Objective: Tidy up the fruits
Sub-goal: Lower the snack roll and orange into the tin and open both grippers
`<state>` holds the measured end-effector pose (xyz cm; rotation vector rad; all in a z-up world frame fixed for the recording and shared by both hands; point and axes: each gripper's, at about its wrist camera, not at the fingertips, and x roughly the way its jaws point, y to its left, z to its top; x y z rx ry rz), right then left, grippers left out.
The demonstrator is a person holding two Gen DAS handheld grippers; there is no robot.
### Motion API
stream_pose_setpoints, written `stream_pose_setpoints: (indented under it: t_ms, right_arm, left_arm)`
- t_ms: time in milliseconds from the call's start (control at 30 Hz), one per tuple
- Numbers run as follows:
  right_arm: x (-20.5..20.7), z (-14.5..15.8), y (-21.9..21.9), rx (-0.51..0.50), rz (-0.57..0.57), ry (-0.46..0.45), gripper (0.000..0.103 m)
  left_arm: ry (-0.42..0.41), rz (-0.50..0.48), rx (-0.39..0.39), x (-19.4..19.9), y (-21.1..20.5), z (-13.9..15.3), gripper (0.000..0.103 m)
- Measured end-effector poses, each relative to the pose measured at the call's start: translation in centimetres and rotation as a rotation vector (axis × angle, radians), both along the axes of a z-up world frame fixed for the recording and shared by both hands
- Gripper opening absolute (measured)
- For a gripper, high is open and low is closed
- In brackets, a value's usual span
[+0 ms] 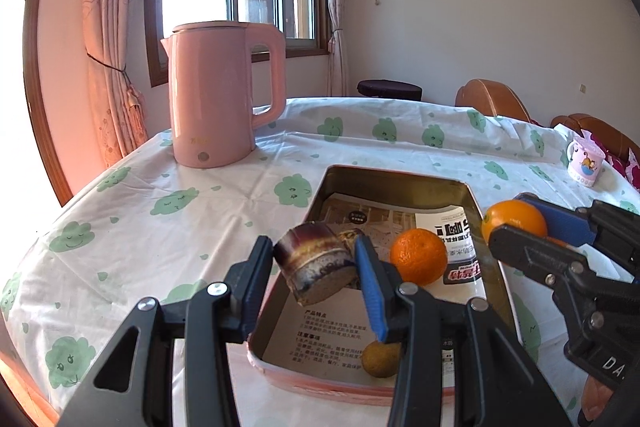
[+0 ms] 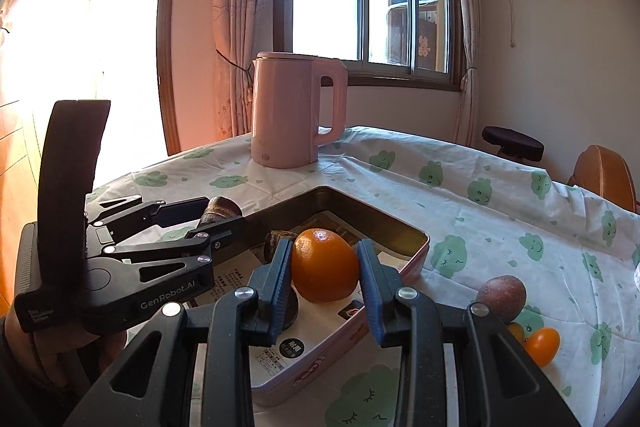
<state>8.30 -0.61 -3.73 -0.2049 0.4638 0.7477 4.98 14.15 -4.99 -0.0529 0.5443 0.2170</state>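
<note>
My left gripper [image 1: 316,267] is shut on a short purple sugarcane piece [image 1: 316,269] and holds it over the left side of a rectangular tin box [image 1: 400,177]. It also shows in the right wrist view [image 2: 218,217]. My right gripper [image 2: 324,267] is shut on an orange [image 2: 325,265] above the box's right rim; that orange also shows in the left wrist view [image 1: 514,221]. Inside the box lie a tangerine [image 1: 418,255], a small yellow-brown fruit [image 1: 380,359], another sugarcane piece [image 2: 276,241] and printed paper.
A pink kettle [image 1: 224,95] stands at the back left of the table. A brown passion fruit [image 2: 502,297] and a small orange kumquat [image 2: 540,345] lie on the cloth right of the box. A pink mug [image 1: 584,163] stands far right. Chairs stand behind the table.
</note>
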Motion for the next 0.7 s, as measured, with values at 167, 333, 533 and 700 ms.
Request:
stream_pose_setpoints:
  t_ms: [167, 333, 533, 700]
  right_arm:
    - [0.3, -0.9, 0.6, -0.022, -0.004, 0.016, 0.035]
    - [0.7, -1.4, 0.7, -0.034, -0.008, 0.031, 0.035]
    - [1.2, -1.7, 1.2, -0.059, -0.006, 0.06, 0.035]
    - [1.6, -2.0, 1.2, -0.062, -0.008, 0.084, 0.035]
  left_arm:
    - [0.011, -0.006, 0.001, 0.1, 0.0, -0.2, 0.044]
    - [0.031, -0.012, 0.003, 0.4, 0.0, -0.7, 0.044]
    - [0.039, -0.011, 0.007, 0.6, 0.0, -0.9, 0.044]
    - [0.043, -0.018, 0.023, 0.6, -0.3, -0.9, 0.044]
